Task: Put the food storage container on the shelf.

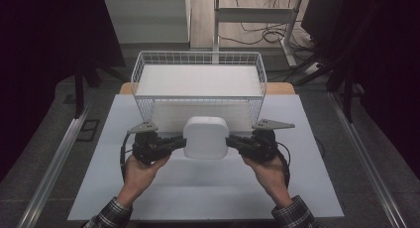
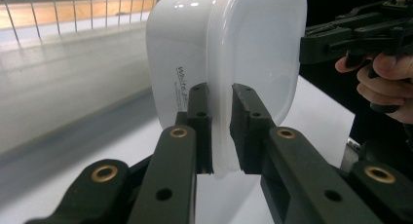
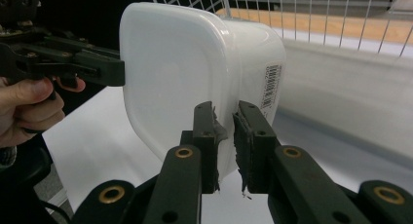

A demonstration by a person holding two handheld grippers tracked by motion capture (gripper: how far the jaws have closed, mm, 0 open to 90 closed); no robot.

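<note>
The person's left hand (image 1: pixel 140 164) comes up from the near edge of the table, wrist bent slightly inward, holding the left gripper (image 1: pixel 179 144) level and pointing right. Its jaws are nearly closed, pinching the thin rim at the left side of a white plastic container (image 1: pixel 206 138); in the left gripper view the rim sits squeezed between the two black pads (image 2: pixel 200 118).

The container is held between the two grippers, over the white table mat (image 1: pixel 99 178), with its lid side toward the person. Printed text runs along one wall and a barcode label (image 3: pixel 271 85) is on another.

The right gripper (image 1: pixel 233 142) mirrors the left, pointing left, jaws narrowed onto the rim of the opposite side, with the right hand (image 1: pixel 267 171) angled in from below.

Just behind the container stands a white wire basket (image 1: pixel 141 72), its near wall close to the container's far edge. Bare mat lies open to both sides and toward the person. Beyond the mat's left and right edges run metal rails (image 1: pixel 54 158).
</note>
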